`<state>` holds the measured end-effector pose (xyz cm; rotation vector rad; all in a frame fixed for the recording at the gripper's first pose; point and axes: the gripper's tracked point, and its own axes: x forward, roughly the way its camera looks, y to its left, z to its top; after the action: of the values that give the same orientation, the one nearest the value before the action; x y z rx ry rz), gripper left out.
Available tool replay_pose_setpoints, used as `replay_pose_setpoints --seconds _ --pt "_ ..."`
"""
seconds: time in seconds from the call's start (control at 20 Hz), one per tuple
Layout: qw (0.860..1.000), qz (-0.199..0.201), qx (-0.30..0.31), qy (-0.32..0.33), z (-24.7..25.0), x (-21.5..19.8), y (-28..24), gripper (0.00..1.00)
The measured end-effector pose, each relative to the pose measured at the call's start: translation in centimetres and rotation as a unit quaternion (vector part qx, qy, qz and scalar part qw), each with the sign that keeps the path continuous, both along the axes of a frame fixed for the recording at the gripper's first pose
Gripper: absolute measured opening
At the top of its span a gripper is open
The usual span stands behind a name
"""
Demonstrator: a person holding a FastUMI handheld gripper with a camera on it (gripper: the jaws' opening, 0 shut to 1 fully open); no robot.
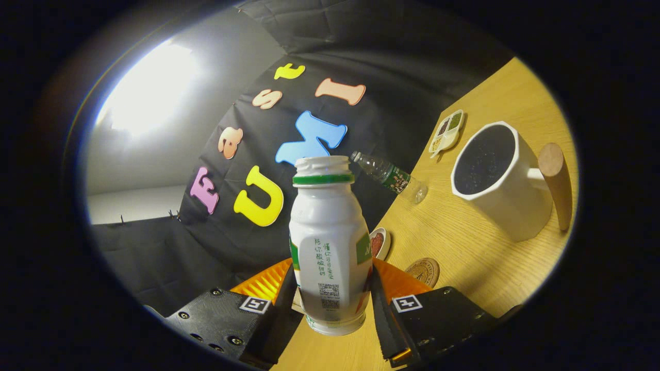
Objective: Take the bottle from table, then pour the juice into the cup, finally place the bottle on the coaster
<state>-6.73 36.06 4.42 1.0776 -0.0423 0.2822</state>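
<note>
Jaws pinch the bottle (330, 242) low on its body, one finger on each side, so you have it in hand between them, its open mouth pointing away from you. By the tilted view it looks lifted off the surface (464, 247); taking it seems done. The cup (502, 180) stands far right, with no stream going in, so pouring is still ahead. The coaster (424, 270) lies bare just beyond the right finger.

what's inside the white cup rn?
The cup shows a dark, speckled inside; whether that is liquid or bare lining can't be told, and its bottom is hidden. The tool grips the bottle, its mouth off the cup.
</note>
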Motion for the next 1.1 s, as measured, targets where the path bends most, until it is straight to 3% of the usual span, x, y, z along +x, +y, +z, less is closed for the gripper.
replay_pose_setpoints --seconds 0.45,1.1 --pt "0.995 -0.014 0.100 0.028 -0.9 0.6 -1.7 0.70" --pt "0.973 -0.027 0.225 0.044 -0.2 1.4 -3.3 0.70"
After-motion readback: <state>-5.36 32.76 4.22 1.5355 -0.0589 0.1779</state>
